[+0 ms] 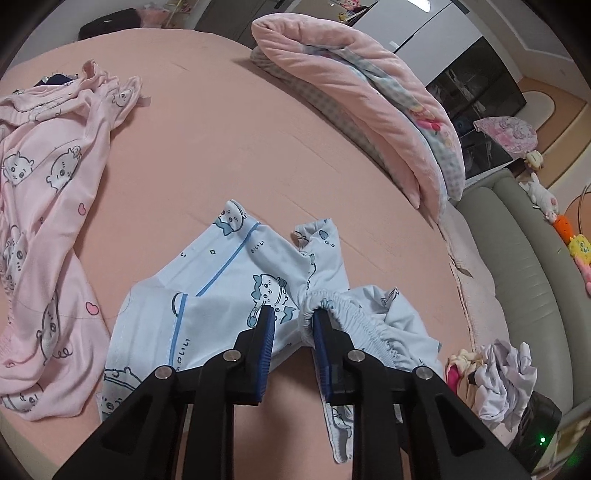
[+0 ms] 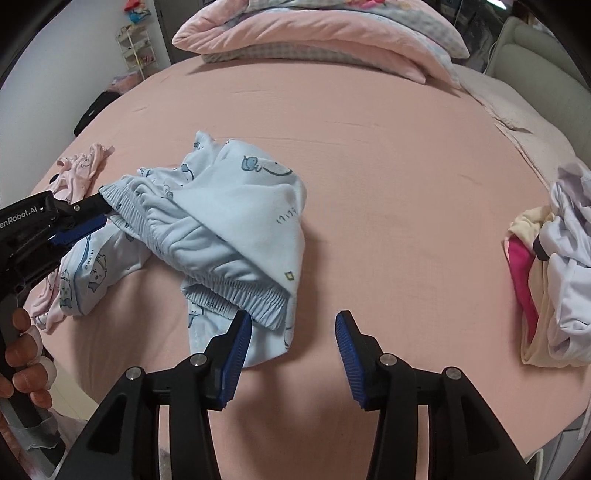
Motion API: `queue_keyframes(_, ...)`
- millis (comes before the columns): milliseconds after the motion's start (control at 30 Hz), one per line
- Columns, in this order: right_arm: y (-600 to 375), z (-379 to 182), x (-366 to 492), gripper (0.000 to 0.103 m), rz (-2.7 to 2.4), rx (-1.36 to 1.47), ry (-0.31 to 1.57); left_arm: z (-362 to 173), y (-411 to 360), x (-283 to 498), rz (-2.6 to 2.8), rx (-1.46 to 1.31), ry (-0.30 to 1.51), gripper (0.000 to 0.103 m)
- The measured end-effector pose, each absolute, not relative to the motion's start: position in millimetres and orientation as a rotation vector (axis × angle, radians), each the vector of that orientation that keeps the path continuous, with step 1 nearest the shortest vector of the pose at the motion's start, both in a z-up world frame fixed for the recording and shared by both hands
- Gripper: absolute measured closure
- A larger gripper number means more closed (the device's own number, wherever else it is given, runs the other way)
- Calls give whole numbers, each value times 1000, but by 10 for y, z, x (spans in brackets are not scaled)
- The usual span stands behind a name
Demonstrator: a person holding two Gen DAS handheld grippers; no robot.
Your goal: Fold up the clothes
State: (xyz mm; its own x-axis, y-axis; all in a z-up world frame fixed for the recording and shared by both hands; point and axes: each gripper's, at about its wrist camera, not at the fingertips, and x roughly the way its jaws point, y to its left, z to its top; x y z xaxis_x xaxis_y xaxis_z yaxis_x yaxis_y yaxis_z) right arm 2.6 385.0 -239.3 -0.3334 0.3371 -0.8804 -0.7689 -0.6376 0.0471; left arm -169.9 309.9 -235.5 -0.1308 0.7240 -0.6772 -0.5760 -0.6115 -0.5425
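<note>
left gripper [image 1: 291,319] half closed, its jaws standing either side of the bunched elastic waistband [image 1: 332,301] of the light blue shorts [image 2: 236,221]; whether it pinches cloth i can't tell from its own view. in the right view its tips sit at the far-left end of the waistband. right gripper [image 2: 293,325] wide open, holding nothing, left pad just at the near end of the waistband, right pad over bare sheet.

shorts lie crumpled straight ahead of the right gripper on the pink bed sheet [image 2: 388,166], not folded, one leg flopped over the band. just left, under the left gripper, a matching blue pyjama top [image 1: 207,277], also loose. further left a pink pyjama [image 1: 44,192] in a heap. right of the right gripper a pile of white and pink clothes [image 2: 554,277]. far ahead a folded pink quilt [image 2: 314,33].

cloth looks thin, light, limp, will sag and slide; the gathered waistband is the thickest, firmest bit, so best hold is at its two ends to stretch it flat.
</note>
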Motion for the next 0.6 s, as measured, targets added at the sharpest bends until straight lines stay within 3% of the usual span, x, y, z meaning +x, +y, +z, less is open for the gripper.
queue_keyframes(267, 3673, -2393, -60, 56, 2009, -1143, 558, -2343, 3098, -1696, 1853, -1232, -186, 84)
queue_keyframes(600, 3562, -2334, 29, 56, 2038, -1023, 730, -2348, 3093, -1712, 1837, -1246, -215, 84)
